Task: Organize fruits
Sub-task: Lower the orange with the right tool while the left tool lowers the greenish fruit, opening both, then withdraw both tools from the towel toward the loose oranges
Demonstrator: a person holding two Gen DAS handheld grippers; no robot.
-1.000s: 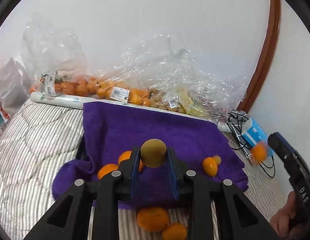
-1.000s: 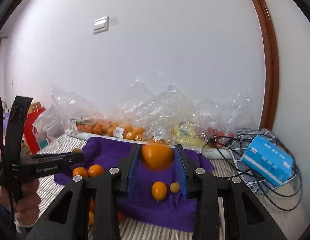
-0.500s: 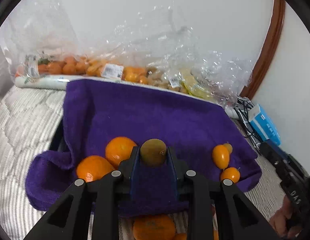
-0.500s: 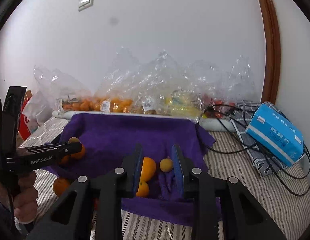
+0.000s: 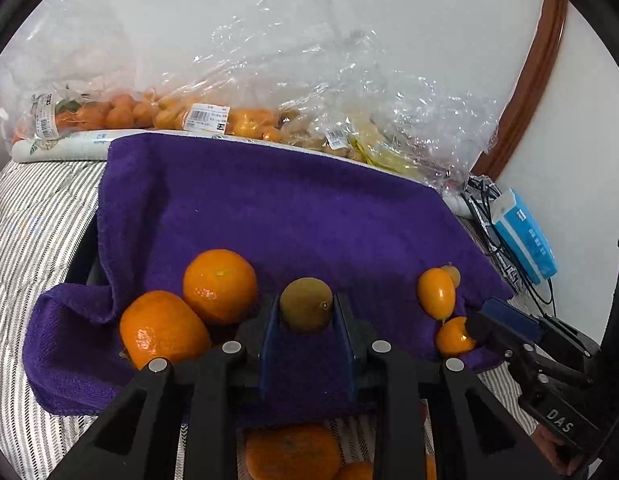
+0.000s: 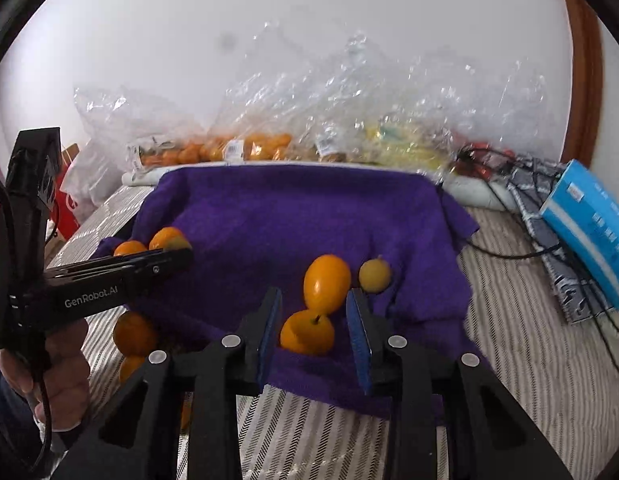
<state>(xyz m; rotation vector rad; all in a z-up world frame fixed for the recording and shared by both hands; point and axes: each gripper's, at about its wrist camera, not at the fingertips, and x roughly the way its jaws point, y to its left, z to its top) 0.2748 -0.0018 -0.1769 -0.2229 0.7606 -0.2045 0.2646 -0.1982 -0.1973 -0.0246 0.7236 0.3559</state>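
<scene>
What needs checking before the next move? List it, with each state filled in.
1. Left gripper firm on the kiwi: ok, jaws shut on it.
2. Right gripper free: ok, its jaws have just been opening; a small orange lies between them, pads not pressing it.
3. Bare towel ahead for the kiwi: ok.
4. Grippers apart: ok, a gap shows between them.
5. Small orange settled near the towel's front edge: cannot tell.
</scene>
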